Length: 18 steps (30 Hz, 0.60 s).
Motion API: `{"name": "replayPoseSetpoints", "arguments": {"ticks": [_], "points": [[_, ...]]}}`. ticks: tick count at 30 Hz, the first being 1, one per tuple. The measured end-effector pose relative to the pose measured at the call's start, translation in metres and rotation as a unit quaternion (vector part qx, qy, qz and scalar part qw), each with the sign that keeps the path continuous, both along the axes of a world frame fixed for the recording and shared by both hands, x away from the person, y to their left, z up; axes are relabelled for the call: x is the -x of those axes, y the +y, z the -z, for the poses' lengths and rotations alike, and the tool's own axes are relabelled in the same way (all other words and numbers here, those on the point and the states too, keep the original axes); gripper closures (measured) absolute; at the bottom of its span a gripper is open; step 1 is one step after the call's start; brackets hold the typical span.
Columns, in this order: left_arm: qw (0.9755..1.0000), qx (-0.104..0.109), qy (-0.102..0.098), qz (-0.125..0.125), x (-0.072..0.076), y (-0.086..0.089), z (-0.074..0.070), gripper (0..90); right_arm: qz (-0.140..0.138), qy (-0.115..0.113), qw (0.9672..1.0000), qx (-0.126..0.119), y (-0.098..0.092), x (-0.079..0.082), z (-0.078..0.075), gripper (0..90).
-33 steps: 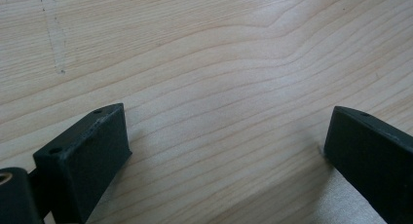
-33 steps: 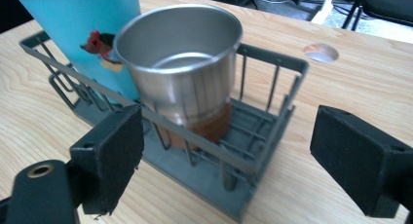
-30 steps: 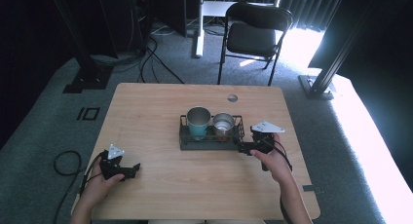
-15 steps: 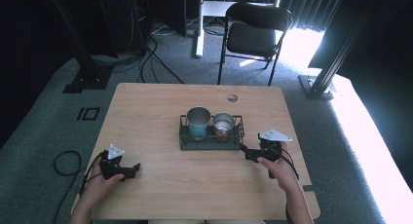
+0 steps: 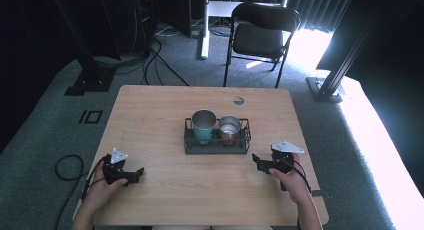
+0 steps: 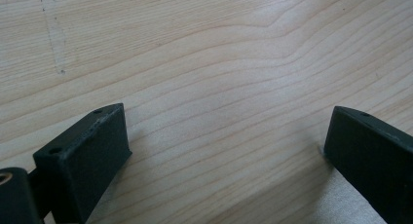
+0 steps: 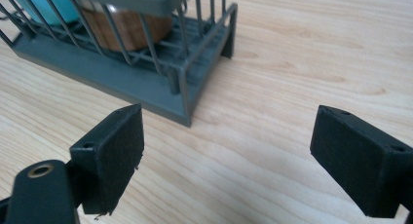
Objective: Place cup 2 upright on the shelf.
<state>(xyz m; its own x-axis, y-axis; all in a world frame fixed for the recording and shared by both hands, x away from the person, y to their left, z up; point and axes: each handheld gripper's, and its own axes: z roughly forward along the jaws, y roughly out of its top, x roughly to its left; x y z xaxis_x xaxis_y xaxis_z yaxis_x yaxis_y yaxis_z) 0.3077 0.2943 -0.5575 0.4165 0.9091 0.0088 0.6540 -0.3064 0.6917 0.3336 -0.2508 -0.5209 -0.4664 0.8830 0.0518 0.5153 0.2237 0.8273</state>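
Observation:
A dark wire rack (image 5: 216,144) stands at the middle of the wooden table (image 5: 165,115). It holds a teal cup (image 5: 203,125) on the left and a brown cup (image 5: 229,128) on the right, both upright. My right gripper (image 5: 256,160) rests low over the table just right of the rack, open and empty. In the right gripper view the rack's corner (image 7: 181,100) and the brown cup (image 7: 127,27) lie ahead and to the left of the wide-apart jaws. My left gripper (image 5: 138,172) sits at the front left, open over bare wood (image 6: 219,87).
A round cable hole (image 5: 238,100) lies in the table behind the rack. A black folding chair (image 5: 262,37) stands beyond the far edge. Cables trail on the floor at the left (image 5: 67,165).
My right gripper has drawn back from the rack's right end toward the front right of the table. The left gripper has stayed where it was.

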Motion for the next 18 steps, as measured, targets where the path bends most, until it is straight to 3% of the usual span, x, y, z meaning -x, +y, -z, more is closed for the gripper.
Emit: {"name": "replayPoseSetpoints", "arguments": {"ticks": [18], "points": [[1.0000, 0.000, 0.000, 0.000, 0.000, 0.000, 0.000, 3.2, 0.030, 0.027, 0.9991, 0.012, -0.020, 0.013, 0.019, 12.1]]}}
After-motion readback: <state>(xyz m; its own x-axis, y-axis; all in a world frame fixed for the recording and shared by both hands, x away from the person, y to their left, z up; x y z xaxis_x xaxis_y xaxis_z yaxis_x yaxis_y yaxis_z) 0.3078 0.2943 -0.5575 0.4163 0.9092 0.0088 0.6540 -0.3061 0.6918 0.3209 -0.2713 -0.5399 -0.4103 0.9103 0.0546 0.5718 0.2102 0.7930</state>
